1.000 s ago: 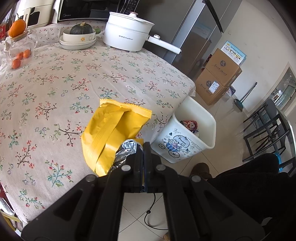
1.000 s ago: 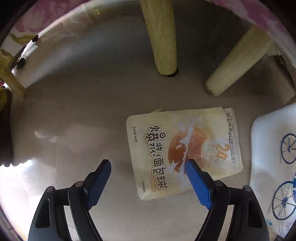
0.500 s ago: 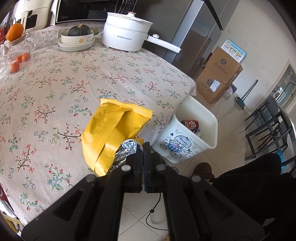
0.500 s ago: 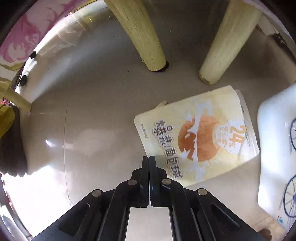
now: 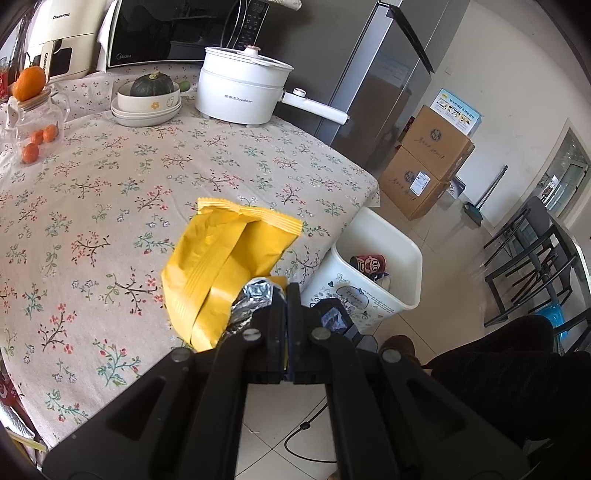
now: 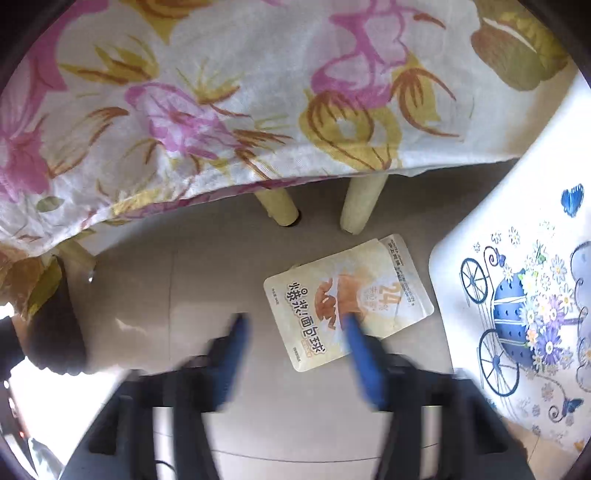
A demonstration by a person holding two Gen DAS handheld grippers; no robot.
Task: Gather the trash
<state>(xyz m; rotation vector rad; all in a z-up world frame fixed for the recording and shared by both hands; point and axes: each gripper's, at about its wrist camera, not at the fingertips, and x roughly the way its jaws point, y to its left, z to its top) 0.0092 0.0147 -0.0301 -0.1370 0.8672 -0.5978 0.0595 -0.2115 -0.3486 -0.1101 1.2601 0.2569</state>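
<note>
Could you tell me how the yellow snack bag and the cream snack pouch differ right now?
The yellow snack bag is pinched in the left hand-held gripper above the table; the cream snack pouch lies flat on the floor, ungripped. The bag is crumpled and torn open; the pouch looks smooth. Both are empty-looking wrappers.

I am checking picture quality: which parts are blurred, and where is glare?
Right wrist view: the right gripper and its blue fingers are motion-blurred; the snack packet stays readable; glare on the floor at lower left. Left wrist view: sharp, with fisheye bending at the edges.

"Royalstar" on the white pot (image 5: 242, 98); "Midea" on the microwave (image 5: 173, 31); perhaps "24" on the floor pouch (image 6: 347, 301).
</note>
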